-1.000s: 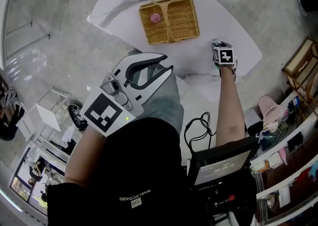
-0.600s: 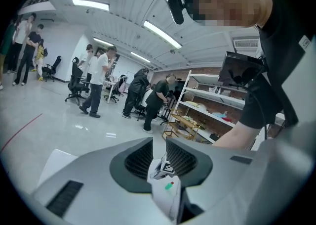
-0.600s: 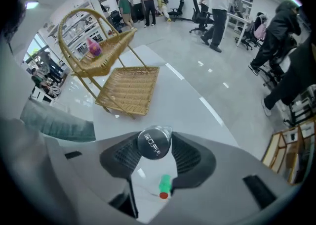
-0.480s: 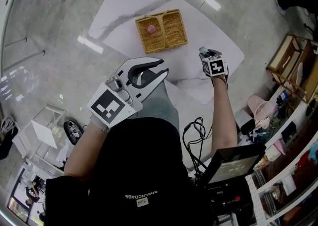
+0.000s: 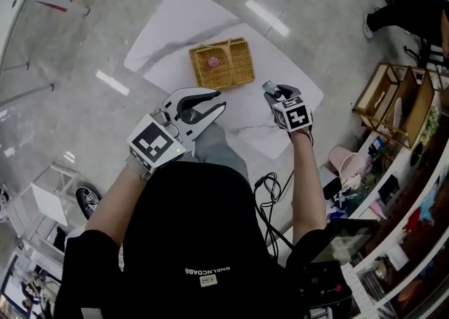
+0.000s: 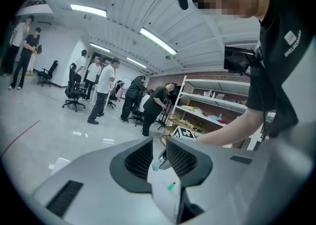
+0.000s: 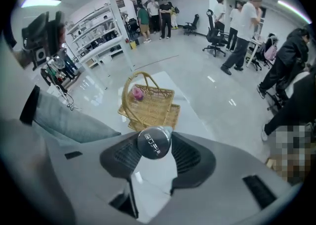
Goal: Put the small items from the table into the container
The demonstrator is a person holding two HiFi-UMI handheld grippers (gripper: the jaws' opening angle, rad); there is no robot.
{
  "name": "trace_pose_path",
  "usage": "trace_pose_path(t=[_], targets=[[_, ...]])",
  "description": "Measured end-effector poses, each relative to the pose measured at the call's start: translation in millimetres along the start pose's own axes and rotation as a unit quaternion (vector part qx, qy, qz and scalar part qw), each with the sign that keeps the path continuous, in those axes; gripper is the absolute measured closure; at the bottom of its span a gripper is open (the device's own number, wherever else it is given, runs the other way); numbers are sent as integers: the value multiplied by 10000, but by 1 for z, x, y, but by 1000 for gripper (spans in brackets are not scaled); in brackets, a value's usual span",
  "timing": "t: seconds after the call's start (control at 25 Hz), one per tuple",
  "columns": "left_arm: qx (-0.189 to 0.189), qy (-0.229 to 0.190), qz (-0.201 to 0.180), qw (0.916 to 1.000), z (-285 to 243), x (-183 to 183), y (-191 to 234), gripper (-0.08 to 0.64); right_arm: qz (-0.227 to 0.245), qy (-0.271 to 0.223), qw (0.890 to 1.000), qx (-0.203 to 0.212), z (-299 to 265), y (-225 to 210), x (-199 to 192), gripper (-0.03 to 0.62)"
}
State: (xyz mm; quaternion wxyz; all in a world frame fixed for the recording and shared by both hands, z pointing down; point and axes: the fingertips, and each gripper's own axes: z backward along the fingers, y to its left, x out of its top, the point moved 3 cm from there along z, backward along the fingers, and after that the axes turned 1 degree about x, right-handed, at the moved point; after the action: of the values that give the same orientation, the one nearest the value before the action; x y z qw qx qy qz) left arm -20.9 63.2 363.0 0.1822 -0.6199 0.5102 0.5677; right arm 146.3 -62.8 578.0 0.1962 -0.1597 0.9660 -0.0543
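Pink item [image 5: 212,62] in basket [image 5: 240,66] too small to identify.

Head camera looks steeply down on the worktop [image 5: 175,23] from high. The right tongs [image 7: 155,142] camera shares its basket [image 7: 158,105]; the left tongs [image 6: 159,157] camera faces the room.

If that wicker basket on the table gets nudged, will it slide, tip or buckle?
The wicker basket looks low and wide, so it would probably slide on the glossy table rather than tip. Its tight weave suggests light but fairly stiff walls. The thin arched handle likely flexes.
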Motion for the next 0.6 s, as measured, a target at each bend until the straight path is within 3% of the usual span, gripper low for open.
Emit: trace_pose_path(t=[0.32,0.6], targets=[[6,-208,28,9998,22,9,30,495,438,-93,9990,75,40,39,65,411],[76,-358,80,9993,44,10,58,494,601,-208,9977,240,41,81,108,411]])
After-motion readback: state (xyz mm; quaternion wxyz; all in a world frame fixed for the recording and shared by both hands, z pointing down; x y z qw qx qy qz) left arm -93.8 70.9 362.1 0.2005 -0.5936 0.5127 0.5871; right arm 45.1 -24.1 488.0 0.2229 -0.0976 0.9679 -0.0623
